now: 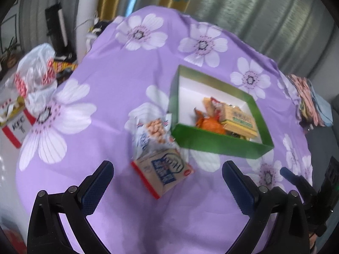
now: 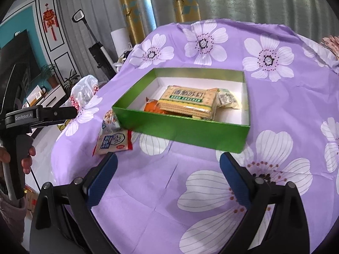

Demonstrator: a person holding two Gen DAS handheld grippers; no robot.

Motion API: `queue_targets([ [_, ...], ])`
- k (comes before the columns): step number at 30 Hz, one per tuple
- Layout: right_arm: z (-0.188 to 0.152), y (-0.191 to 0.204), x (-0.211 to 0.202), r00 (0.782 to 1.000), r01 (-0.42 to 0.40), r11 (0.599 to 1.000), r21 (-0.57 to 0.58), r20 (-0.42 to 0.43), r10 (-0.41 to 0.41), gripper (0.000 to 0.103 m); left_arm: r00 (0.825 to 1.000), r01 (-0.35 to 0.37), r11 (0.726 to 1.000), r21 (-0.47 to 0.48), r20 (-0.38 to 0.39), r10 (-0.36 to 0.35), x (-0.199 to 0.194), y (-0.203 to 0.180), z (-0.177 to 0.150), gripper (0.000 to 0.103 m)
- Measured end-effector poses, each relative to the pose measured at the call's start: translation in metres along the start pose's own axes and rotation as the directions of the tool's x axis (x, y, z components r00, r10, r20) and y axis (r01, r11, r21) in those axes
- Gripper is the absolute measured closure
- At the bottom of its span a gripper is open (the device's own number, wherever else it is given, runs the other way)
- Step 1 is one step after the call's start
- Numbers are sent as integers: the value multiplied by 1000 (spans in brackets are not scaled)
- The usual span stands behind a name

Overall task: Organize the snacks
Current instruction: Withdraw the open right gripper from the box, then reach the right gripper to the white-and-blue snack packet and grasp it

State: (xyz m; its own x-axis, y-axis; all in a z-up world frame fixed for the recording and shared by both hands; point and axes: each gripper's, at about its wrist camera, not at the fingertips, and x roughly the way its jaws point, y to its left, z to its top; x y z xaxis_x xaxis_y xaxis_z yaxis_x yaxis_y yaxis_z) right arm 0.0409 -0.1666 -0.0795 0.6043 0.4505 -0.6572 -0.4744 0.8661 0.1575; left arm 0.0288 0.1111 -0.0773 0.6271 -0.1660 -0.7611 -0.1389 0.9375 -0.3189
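Observation:
A green box (image 1: 214, 141) with a white inside sits on the purple flowered cloth; it also shows in the right wrist view (image 2: 180, 130). In it lie a cracker pack (image 2: 188, 100), an orange packet (image 2: 151, 105) and a small pale packet (image 2: 227, 99). Left of the box lie a tan snack pack with a red edge (image 1: 165, 171) and a white-blue peanut packet (image 1: 152, 132). My left gripper (image 1: 167, 188) is open and empty, just short of the tan pack. My right gripper (image 2: 167, 177) is open and empty, in front of the box.
A white plastic bag (image 1: 38, 72) and a KFC box (image 1: 15, 124) stand off the table's left edge. Folded patterned cloth (image 1: 307, 99) lies at the right edge. Curtains hang behind. The left gripper's handle (image 2: 25, 118) and a hand show at left in the right wrist view.

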Motion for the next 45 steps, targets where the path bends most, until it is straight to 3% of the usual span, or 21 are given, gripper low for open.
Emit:
queue_targets([
  [8, -8, 18, 29, 996, -46, 998, -37, -79, 43, 5, 998, 18, 998, -62, -59, -22, 22, 18, -19, 1],
  [21, -2, 50, 81, 978, -151, 984, -95, -156, 135, 7, 995, 50, 993, -111, -84, -59, 42, 33, -26, 1],
  [37, 13, 77, 139, 944, -266, 949, -169, -247, 221, 22, 993, 76, 991, -112, -85, -86, 57, 32, -22, 2],
  [45, 16, 81, 154, 929, -304, 940, -155, -266, 257, 24, 991, 83, 989, -119, -93, -95, 63, 34, -22, 16],
])
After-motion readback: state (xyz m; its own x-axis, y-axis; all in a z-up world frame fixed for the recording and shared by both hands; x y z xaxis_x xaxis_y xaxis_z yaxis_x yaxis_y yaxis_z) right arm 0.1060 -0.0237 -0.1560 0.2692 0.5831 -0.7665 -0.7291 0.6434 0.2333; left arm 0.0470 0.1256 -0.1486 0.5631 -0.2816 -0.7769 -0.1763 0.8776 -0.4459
